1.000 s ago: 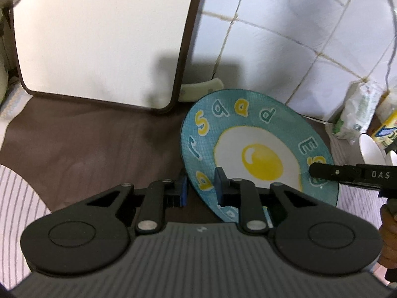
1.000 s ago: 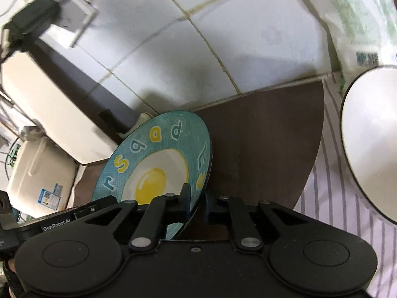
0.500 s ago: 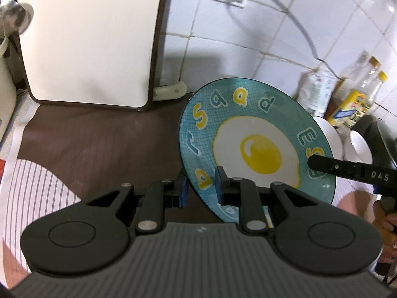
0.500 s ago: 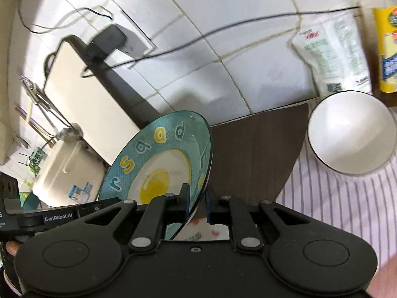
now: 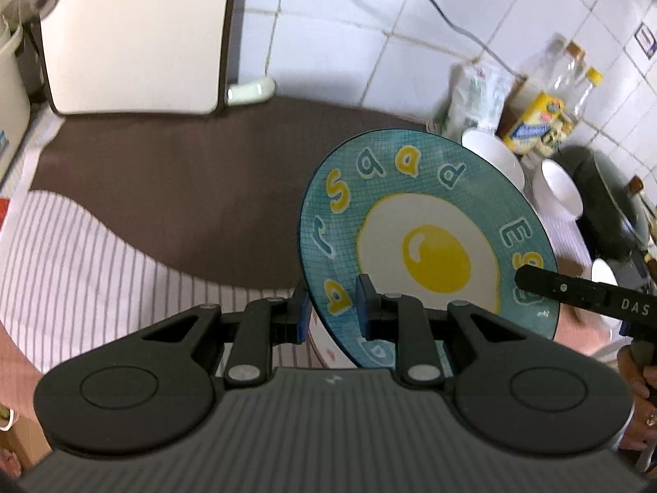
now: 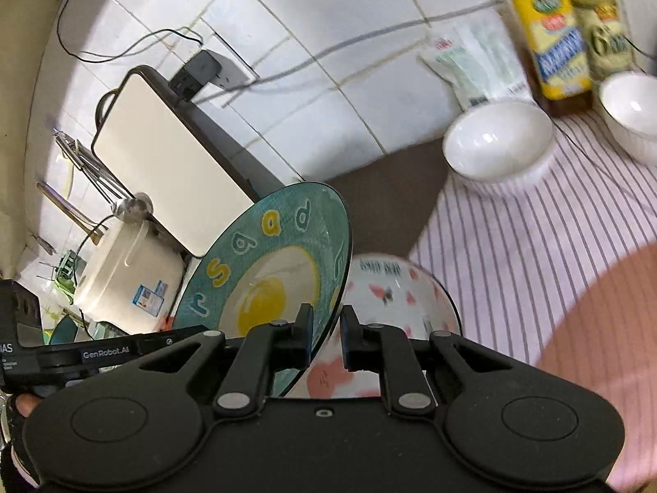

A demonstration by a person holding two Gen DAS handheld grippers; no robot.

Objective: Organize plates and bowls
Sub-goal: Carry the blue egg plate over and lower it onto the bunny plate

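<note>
The left gripper (image 5: 330, 308) is clamped on the near rim of the egg plate (image 5: 427, 226). The right gripper (image 6: 326, 339) pinches the same plate on its other edge, so the plate hangs tilted in the air between the two. Right under it sits a flowery bowl (image 6: 394, 287) on the striped cloth (image 6: 534, 238). Farther back on the worktop (image 5: 184, 172) stand two white bowls (image 6: 499, 146), near the bottles (image 6: 554, 41) by the tiled wall (image 5: 349, 41).

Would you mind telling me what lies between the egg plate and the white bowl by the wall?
In the right wrist view, only bare brown mat separates the egg plate from the white bowl.
</note>
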